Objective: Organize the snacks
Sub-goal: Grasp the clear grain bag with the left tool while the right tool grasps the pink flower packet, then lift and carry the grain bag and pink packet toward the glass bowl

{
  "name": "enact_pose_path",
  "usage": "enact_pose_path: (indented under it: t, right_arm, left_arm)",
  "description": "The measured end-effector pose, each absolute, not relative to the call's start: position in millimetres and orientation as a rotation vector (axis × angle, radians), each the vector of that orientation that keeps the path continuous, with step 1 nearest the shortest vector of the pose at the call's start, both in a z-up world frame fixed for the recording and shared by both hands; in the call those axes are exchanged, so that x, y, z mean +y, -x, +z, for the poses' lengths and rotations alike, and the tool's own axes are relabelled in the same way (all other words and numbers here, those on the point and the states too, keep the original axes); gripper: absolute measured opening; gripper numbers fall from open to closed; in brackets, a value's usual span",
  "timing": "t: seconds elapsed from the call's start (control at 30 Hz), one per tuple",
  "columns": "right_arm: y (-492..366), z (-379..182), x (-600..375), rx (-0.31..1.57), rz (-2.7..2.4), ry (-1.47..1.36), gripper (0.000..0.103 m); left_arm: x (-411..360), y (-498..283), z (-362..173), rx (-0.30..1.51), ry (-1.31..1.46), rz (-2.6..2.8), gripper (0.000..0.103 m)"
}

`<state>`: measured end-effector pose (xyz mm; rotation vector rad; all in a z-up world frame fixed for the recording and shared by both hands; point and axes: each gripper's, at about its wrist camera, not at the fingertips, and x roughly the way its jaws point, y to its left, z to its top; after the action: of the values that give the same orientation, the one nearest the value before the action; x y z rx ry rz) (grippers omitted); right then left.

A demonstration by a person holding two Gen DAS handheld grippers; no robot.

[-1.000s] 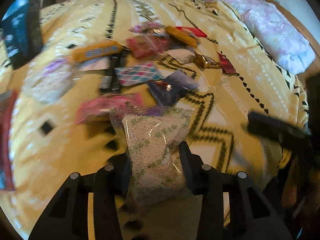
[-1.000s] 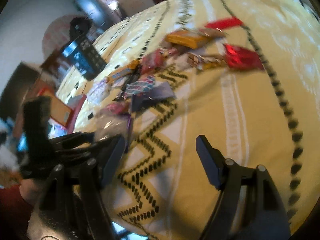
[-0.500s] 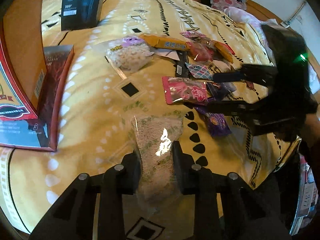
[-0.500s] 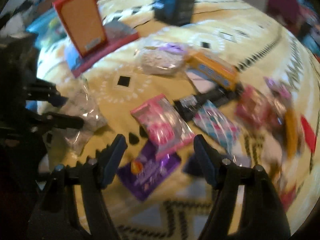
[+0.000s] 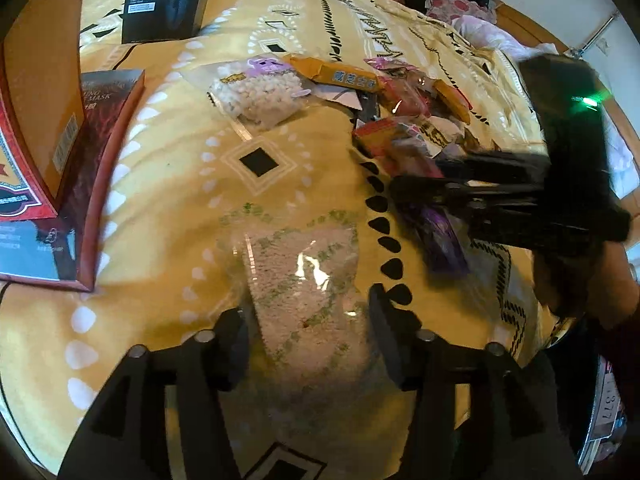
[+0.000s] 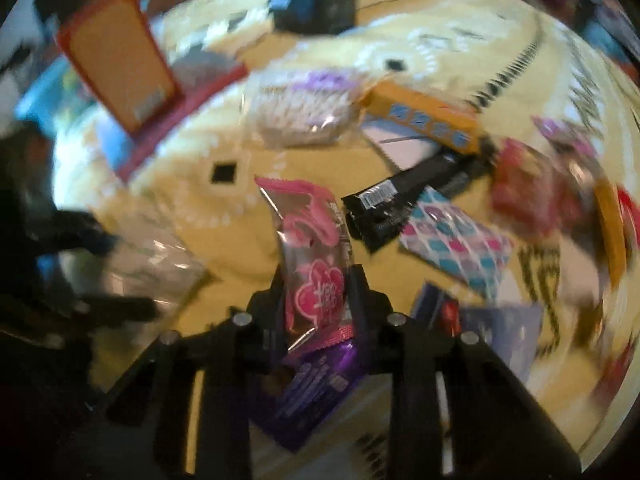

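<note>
A clear bag of pale grains with green print [image 5: 304, 272] lies flat on the yellow bedspread [image 5: 180, 208]. My left gripper [image 5: 310, 322] straddles its near end; its jaws are opening and the fingers stand just off the bag's sides. In the right wrist view, my right gripper [image 6: 319, 290] is closing on a pink foil packet [image 6: 316, 256], and both pads touch its sides. A purple packet [image 6: 316, 384] lies under that gripper. The right gripper [image 5: 416, 180] also shows, blurred, at the right of the left wrist view.
A red and orange box [image 5: 36, 120] lies at the left and a black box [image 5: 164, 0] stands behind. Further back lie a bag of white puffs [image 5: 260, 92], an orange bar [image 5: 344, 76], a black bar [image 6: 412, 196] and a checkered packet [image 6: 456, 240]. Clothes are piled at the far right.
The left jaws, shut on the clear bag half a second ago, have spread off it. The right jaws have narrowed from wide open onto the pink packet. Both hands swung over the snack pile.
</note>
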<state>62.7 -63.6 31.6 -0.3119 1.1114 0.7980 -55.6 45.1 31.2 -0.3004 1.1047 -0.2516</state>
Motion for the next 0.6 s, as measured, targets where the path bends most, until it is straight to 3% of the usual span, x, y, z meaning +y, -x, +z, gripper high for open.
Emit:
enact_pose_path:
  t: [0.13, 0.2, 0.33, 0.6]
  right_arm:
    - [-37.7, 48.6, -96.7, 1.089, 0.72, 0.091, 0.029]
    - [-23.3, 52.6, -109.2, 1.074, 0.674, 0.034, 0.029]
    - [-9.0, 52.7, -129.9, 1.076, 0.62, -0.062, 0.029]
    - [6.2, 44.2, -140.2, 1.077, 0.588, -0.099, 0.029]
  left_arm:
    - [36.0, 51.4, 27.3, 1.064, 0.269, -0.203, 0.072]
    - [27.5, 48.4, 24.8, 1.048, 0.212, -0.185, 0.074]
    - [25.3, 45.4, 23.3, 1.043, 0.162, -0.131, 0.053]
    - [26.4, 52.0, 33.3, 1.046, 0.124, -0.115, 0.039]
